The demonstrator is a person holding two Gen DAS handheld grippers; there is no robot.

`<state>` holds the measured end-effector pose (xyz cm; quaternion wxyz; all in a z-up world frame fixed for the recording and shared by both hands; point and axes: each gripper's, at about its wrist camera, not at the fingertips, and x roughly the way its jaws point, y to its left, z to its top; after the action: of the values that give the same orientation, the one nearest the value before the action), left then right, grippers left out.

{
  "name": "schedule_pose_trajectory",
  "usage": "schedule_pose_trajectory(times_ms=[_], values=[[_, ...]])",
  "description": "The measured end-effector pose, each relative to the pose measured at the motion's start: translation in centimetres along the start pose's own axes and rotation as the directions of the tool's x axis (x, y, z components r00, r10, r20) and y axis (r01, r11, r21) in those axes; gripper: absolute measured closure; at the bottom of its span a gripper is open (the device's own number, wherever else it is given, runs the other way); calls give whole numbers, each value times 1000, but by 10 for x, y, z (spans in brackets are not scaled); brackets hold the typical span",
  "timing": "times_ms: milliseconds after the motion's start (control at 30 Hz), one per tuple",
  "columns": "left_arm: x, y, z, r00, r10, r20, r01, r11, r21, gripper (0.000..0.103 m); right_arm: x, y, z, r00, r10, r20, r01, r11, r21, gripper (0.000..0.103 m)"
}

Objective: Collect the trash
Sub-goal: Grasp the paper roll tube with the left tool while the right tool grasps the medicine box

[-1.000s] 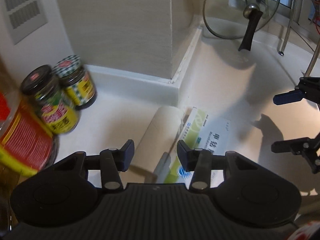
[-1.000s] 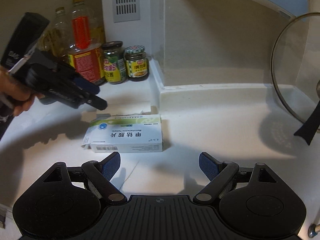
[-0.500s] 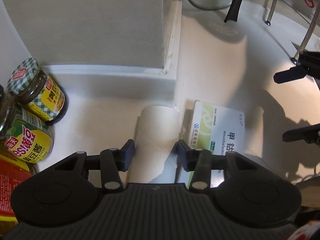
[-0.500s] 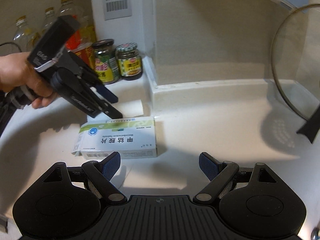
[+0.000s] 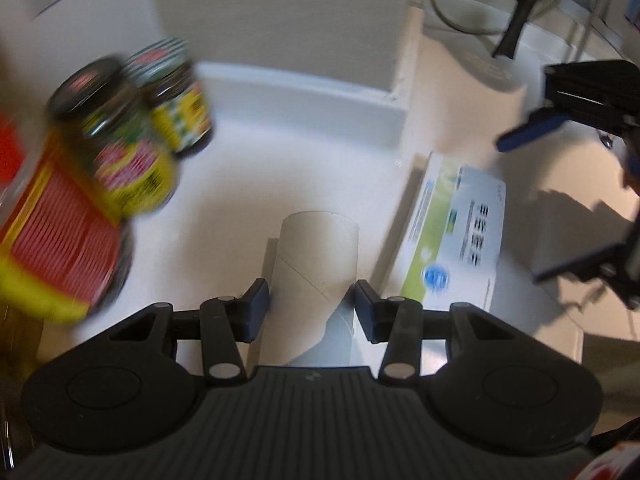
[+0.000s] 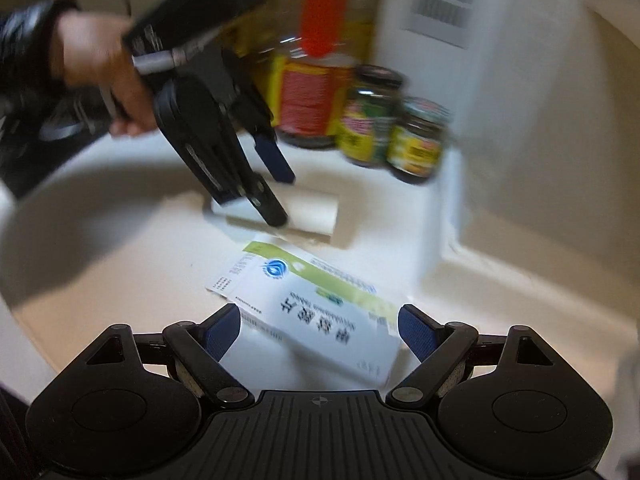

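Left tongs point(image 5: 311, 306) straddle cardboard tube point(image 5: 316, 256) lying on white desk point(image 5: 280, 168), jaws narrow, contact unclear. Right tongs point(image 6: 319, 330) wide around medicine box point(image 6: 320, 312), just beside tube. Box print Chinese, blurred, unreadable. Sauce jars point(image 5: 132, 148) with red-yellow labels, text blurred.

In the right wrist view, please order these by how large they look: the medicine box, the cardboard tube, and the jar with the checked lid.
1. medicine box, largest, but it lies nearest the camera.
2. cardboard tube and jar with the checked lid: they look about alike; the tube is partly hidden by the left gripper, so I do not rank them.
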<state>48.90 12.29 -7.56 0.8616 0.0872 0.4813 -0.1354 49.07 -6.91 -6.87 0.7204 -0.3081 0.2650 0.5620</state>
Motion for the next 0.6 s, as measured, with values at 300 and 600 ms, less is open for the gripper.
schedule_pose_trajectory(times_ms=[300,600], values=[[-41,5,-54,999,15,36,-8,984,-175,60,62,18,18,975,55,-215,-134,918,-373,17],[-65,1,-86,997,22,70,-1,961,-278,60,89,-6,42,930,150,-336,-242,937,-251,17]])
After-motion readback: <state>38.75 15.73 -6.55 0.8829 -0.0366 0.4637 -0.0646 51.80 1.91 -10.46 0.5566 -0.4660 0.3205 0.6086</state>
